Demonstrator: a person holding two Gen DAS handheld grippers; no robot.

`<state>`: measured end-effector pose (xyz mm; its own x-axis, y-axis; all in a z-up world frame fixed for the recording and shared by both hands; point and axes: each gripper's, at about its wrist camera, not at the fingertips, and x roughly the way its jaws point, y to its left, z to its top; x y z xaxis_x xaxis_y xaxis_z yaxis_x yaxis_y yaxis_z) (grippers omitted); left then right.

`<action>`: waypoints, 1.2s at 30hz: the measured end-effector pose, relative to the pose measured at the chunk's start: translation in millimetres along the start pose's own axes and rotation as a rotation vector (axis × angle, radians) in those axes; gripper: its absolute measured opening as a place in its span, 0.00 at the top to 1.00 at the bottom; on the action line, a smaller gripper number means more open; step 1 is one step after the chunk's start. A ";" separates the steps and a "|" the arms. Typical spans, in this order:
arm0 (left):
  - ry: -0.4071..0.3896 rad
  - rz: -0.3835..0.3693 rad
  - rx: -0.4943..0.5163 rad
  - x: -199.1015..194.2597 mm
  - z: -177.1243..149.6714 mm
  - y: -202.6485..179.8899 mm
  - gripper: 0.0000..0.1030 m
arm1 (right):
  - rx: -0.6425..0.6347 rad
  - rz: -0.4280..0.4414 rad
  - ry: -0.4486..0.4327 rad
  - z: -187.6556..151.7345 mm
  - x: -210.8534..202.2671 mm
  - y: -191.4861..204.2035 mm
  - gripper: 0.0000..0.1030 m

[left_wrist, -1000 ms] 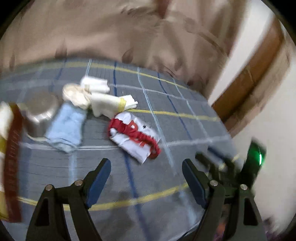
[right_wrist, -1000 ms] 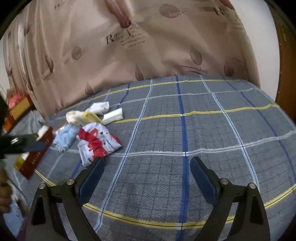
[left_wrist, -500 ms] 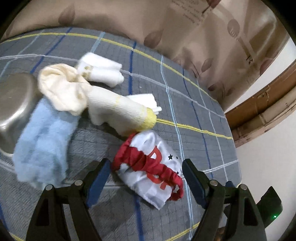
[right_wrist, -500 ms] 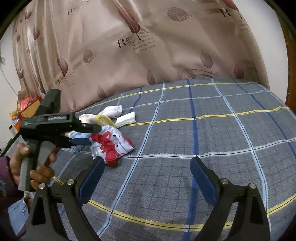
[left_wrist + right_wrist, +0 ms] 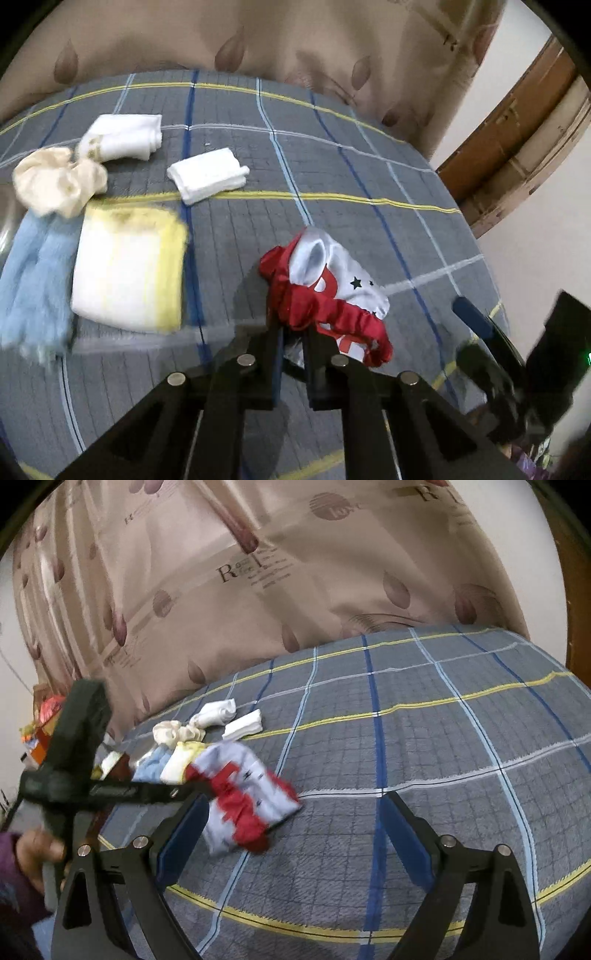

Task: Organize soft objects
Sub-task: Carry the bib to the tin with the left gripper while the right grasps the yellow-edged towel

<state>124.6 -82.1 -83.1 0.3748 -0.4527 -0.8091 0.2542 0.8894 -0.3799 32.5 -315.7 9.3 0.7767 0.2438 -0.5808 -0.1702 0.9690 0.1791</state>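
A red and white garment [image 5: 332,280] lies on the grey plaid bed cover [image 5: 369,166]. My left gripper [image 5: 293,332] is closing on its red ruffled edge, and the pads pinch the fabric between them. In the right wrist view the left gripper [image 5: 201,793] reaches in from the left onto the same garment [image 5: 251,794]. My right gripper [image 5: 293,805] hangs open just in front of the garment with nothing between its fingers. Its blue pad [image 5: 476,321] shows at the right of the left wrist view.
Left of the garment lie a white and yellow folded cloth [image 5: 125,273], a light blue cloth [image 5: 33,280], a cream bundle [image 5: 55,181], rolled white socks [image 5: 122,140] and a small white folded cloth [image 5: 207,175]. A beige curtain [image 5: 295,572] hangs behind the bed. A hand [image 5: 37,853] holds the left gripper.
My left gripper has come down and forward onto the red and white garment and gone from wide open to shut on its red edge. The right gripper has stayed open and barely moved.
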 end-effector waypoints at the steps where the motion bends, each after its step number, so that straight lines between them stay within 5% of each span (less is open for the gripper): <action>1: -0.008 -0.003 -0.006 -6.4 -7.7 -1.6 0.91 | 0.016 -0.001 -0.005 0.2 -0.9 -2.7 0.10; 9: -0.119 -0.014 -0.057 -73.8 -48.7 -12.8 0.91 | -0.018 0.001 0.012 0.7 2.0 3.6 0.10; 14: -0.196 0.020 -0.098 -126.7 -73.8 -4.0 0.91 | -0.164 -0.006 0.099 -2.8 15.7 32.3 0.10; 23: -0.257 0.028 -0.209 -182.1 -112.0 35.3 0.91 | -0.177 0.146 0.179 17.6 61.7 106.0 0.09; 28: -0.294 0.043 -0.249 -211.2 -131.1 54.7 0.91 | -0.147 0.123 0.293 19.6 117.2 130.0 0.09; 36: -0.351 0.052 -0.322 -249.7 -151.7 87.4 0.91 | -0.124 0.061 0.336 17.6 154.7 144.1 0.09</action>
<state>-82.0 118.4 17.7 0.6721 -0.3519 -0.6516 -0.0413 0.8607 -0.5074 138.8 -139.1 -40.8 0.5236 0.2807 -0.8044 -0.2979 0.9449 0.1358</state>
